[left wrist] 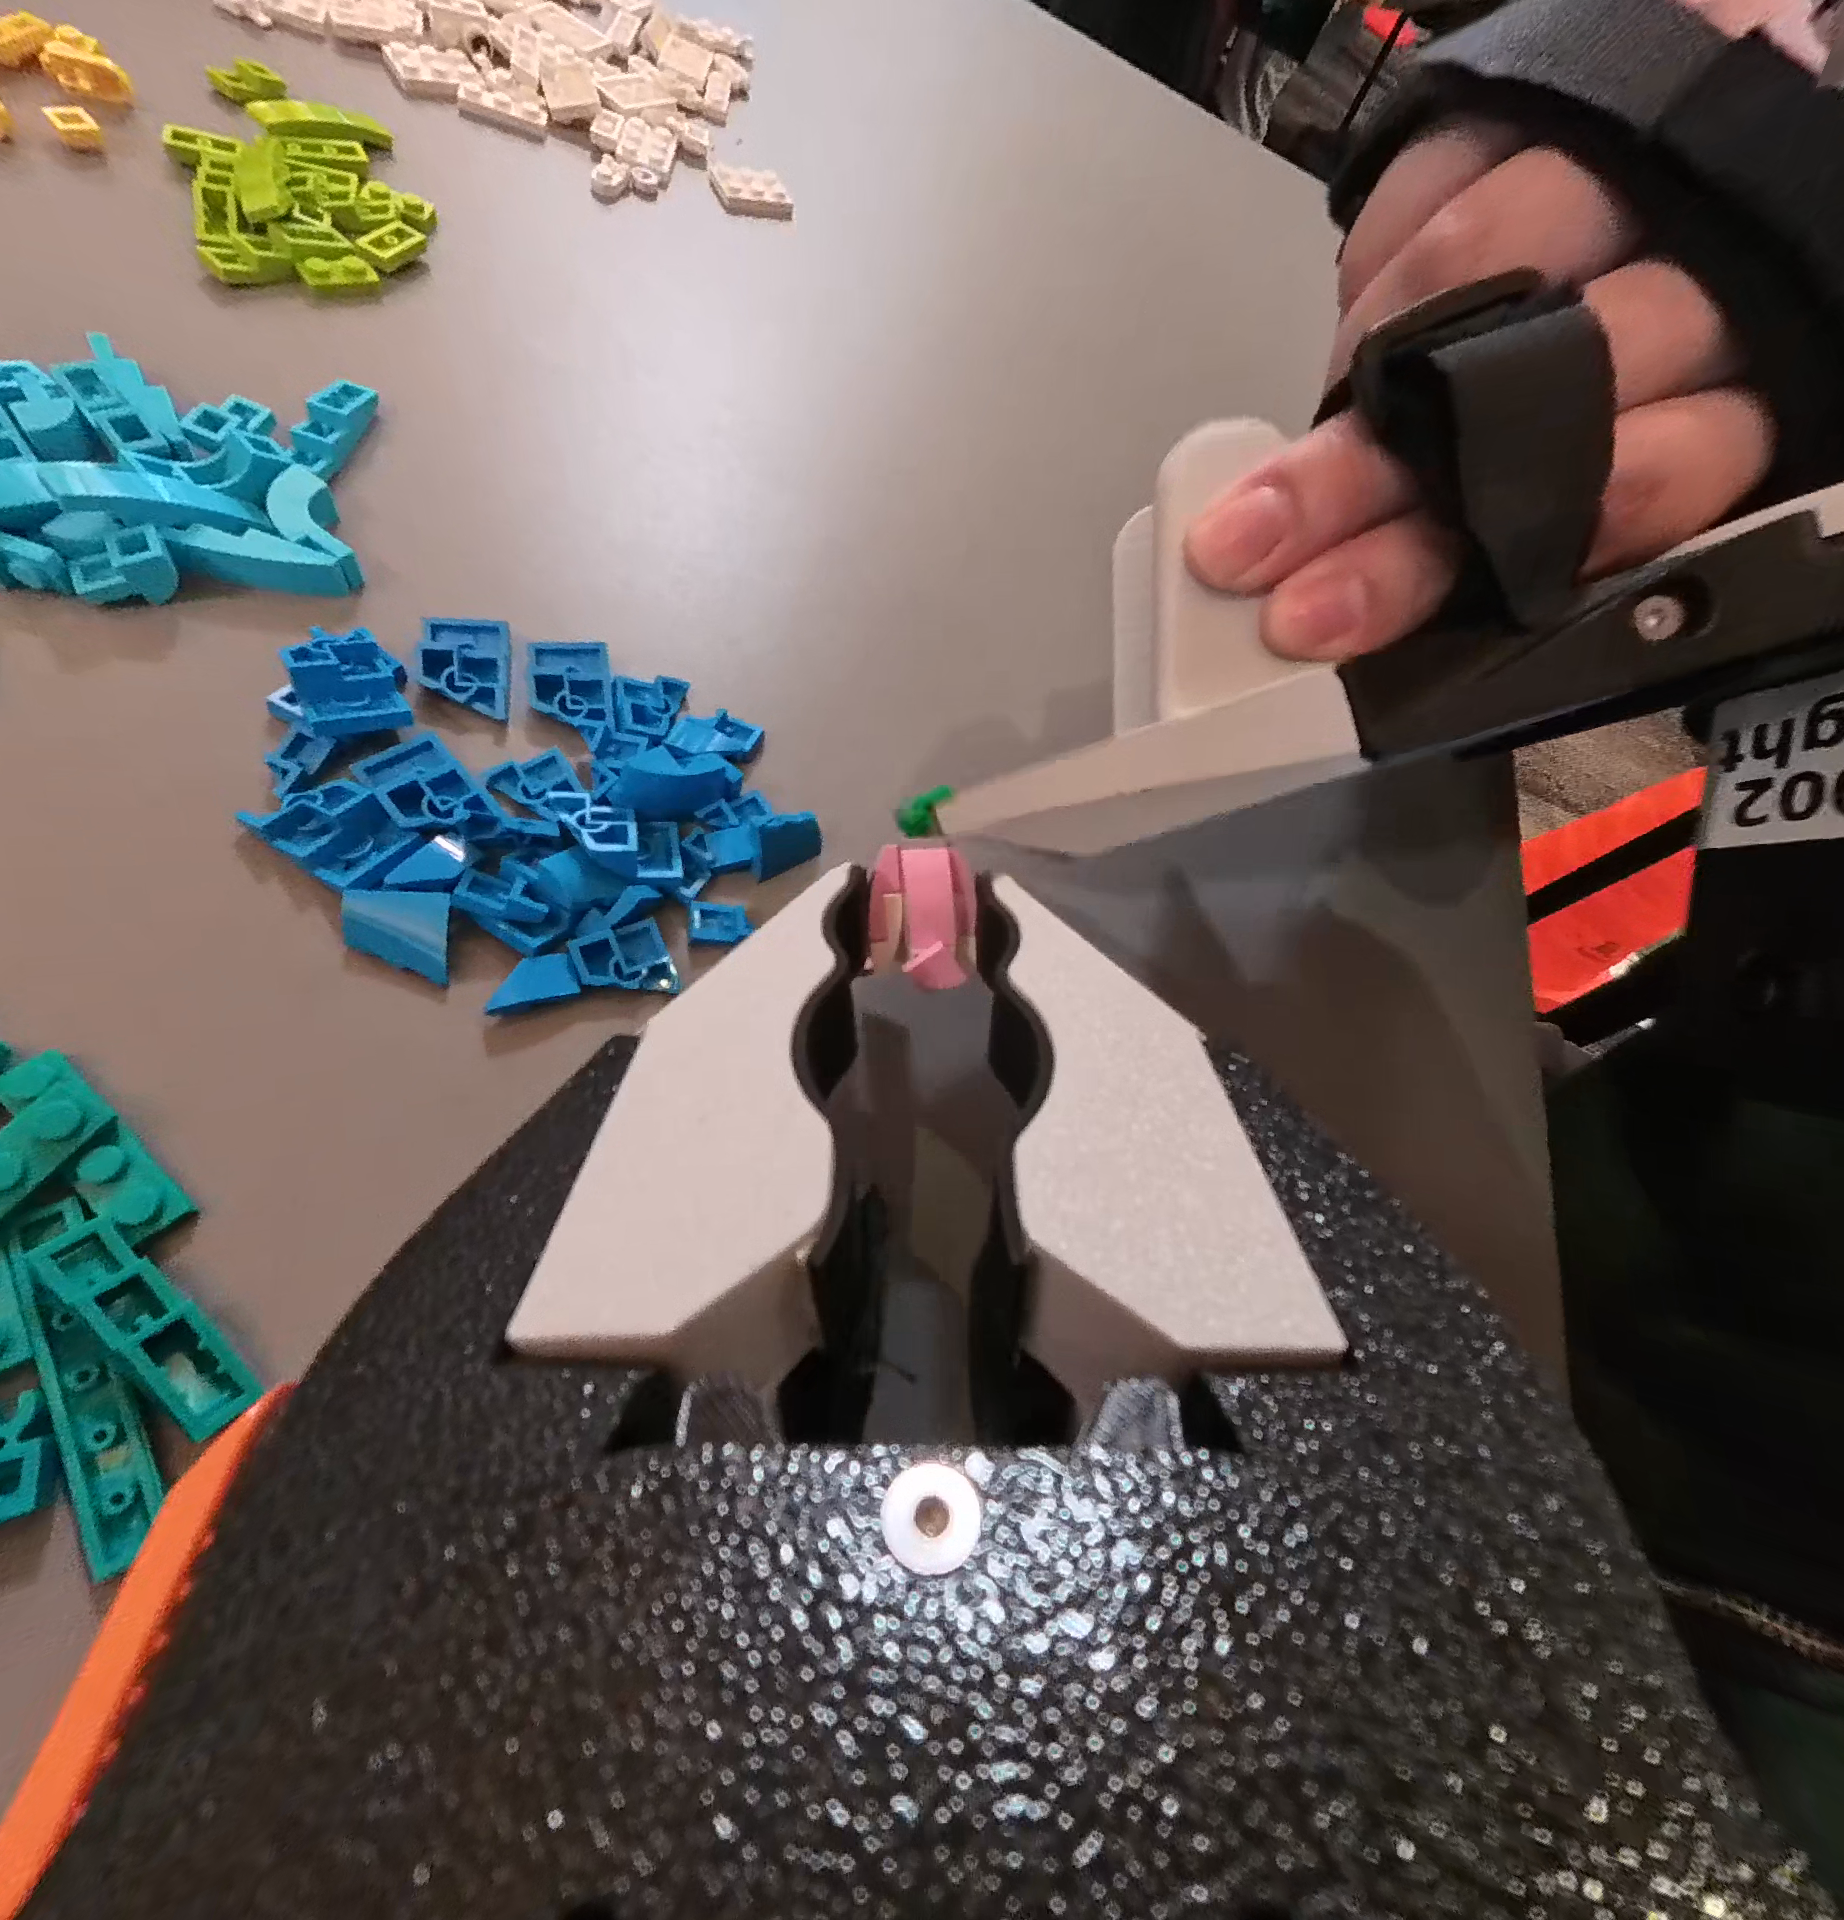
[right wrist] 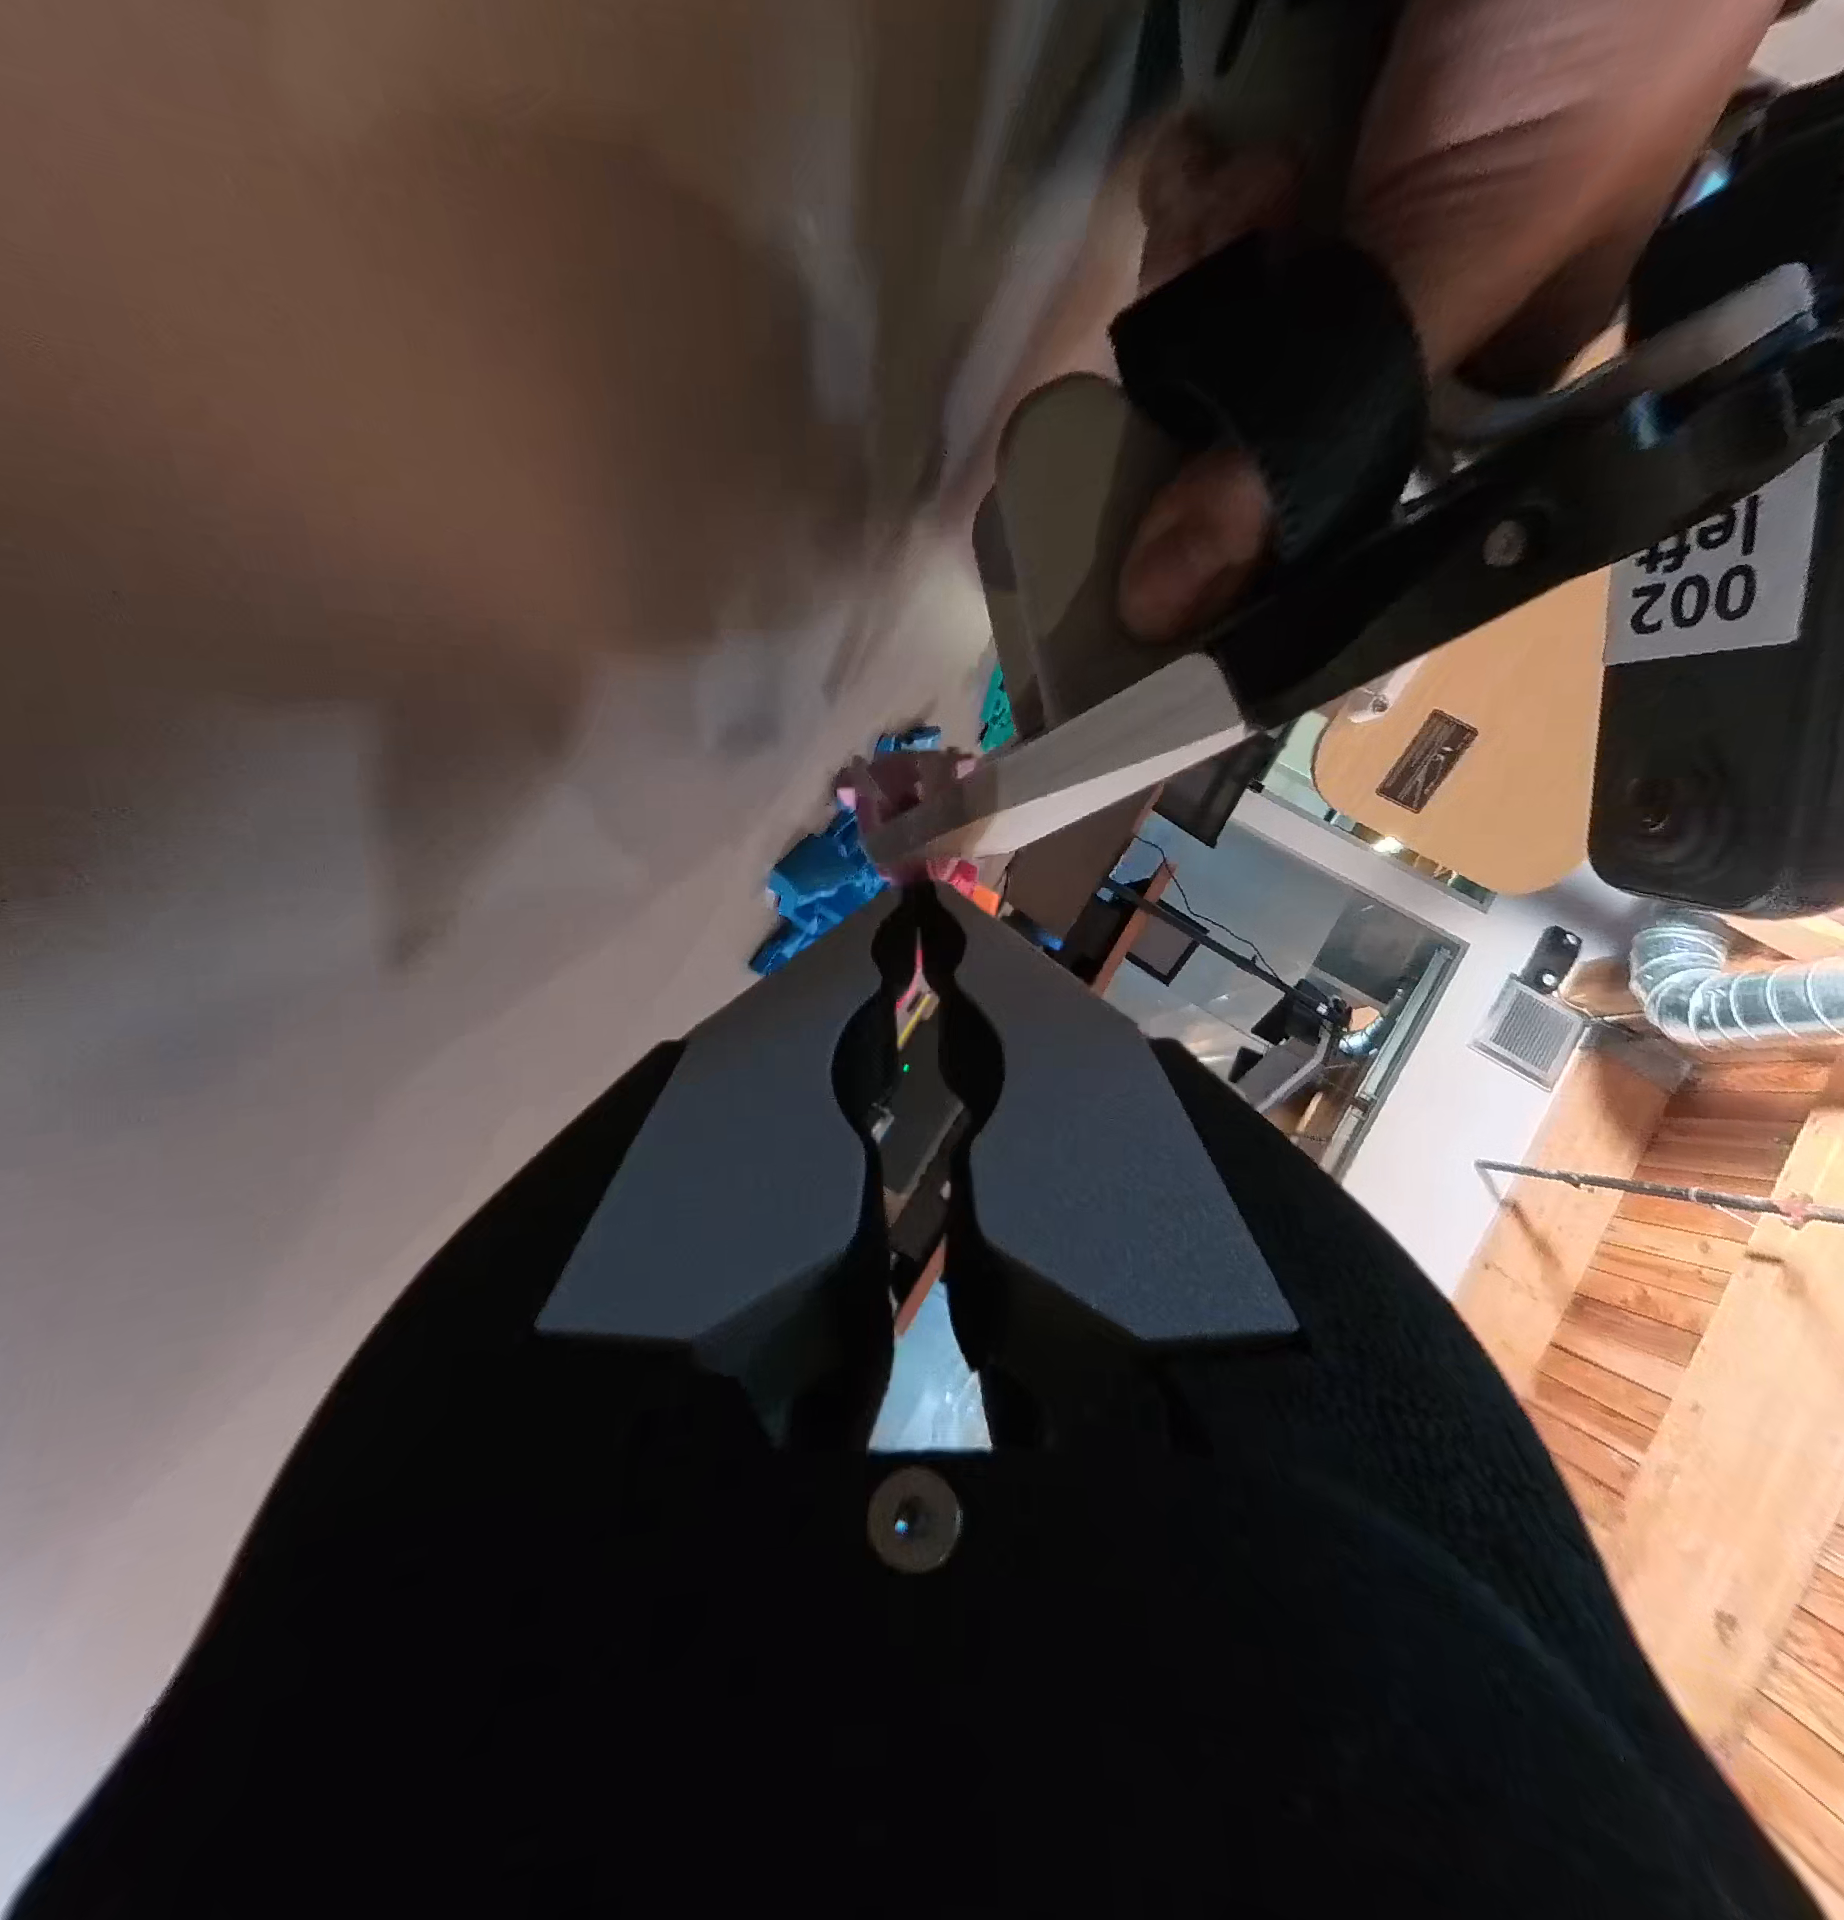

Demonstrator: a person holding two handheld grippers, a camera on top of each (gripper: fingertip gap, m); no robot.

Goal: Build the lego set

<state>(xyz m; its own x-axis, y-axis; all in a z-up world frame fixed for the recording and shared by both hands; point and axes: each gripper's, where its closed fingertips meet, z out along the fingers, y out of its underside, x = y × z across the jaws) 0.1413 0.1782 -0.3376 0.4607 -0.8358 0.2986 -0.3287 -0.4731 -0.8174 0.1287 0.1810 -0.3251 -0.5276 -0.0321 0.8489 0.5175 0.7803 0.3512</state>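
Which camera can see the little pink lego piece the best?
The left wrist view. There the pink piece sits sharp and well lit between the left gripper tips. In the right wrist view it is only a small, dark, blurry pink bit, partly hidden behind a gripper finger.

Grey tabletop [left wrist: 897, 416]; wood-plank floor [right wrist: 1676, 1403]; silver flexible duct [right wrist: 1749, 997]; wall vent [right wrist: 1531, 1029].

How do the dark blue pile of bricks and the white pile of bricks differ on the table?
The dark blue pile lies close to the left gripper, while the white pile lies far off, at the table's far end. The dark blue pile holds many curved wedge and slope pieces; the white pile holds mostly small flat plates and blocks. Both are loose heaps sorted by colour.
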